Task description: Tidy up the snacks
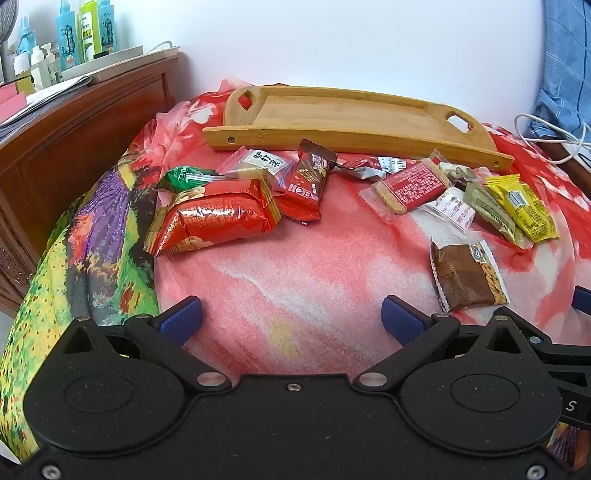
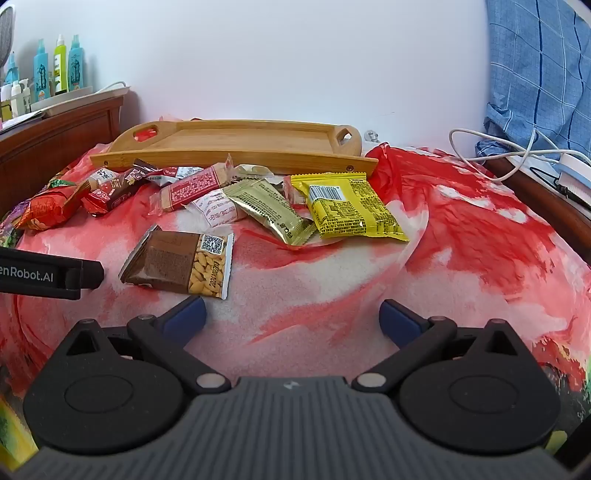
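Note:
Several wrapped snacks lie scattered on a red flowered blanket (image 1: pixel 295 266) in front of an empty wooden tray (image 1: pixel 332 122) (image 2: pixel 240 144). Among them are a big red pack (image 1: pixel 218 218), a brown peanut bar (image 1: pixel 467 275) (image 2: pixel 181 264), a yellow packet (image 2: pixel 351 206) (image 1: pixel 524 206) and a gold packet (image 2: pixel 273 210). My left gripper (image 1: pixel 291 319) is open over bare blanket, short of the snacks. Open too is my right gripper (image 2: pixel 293 317), its left fingertip just below the brown bar. Neither holds anything.
A dark wooden headboard (image 1: pixel 74 140) with bottles (image 1: pixel 85 33) on a shelf stands at the left. A white wall rises behind the tray. White cables (image 2: pixel 498 155) and a blue checked cloth (image 2: pixel 539 74) lie at the right. The left gripper's arm (image 2: pixel 48 273) shows at the right view's left edge.

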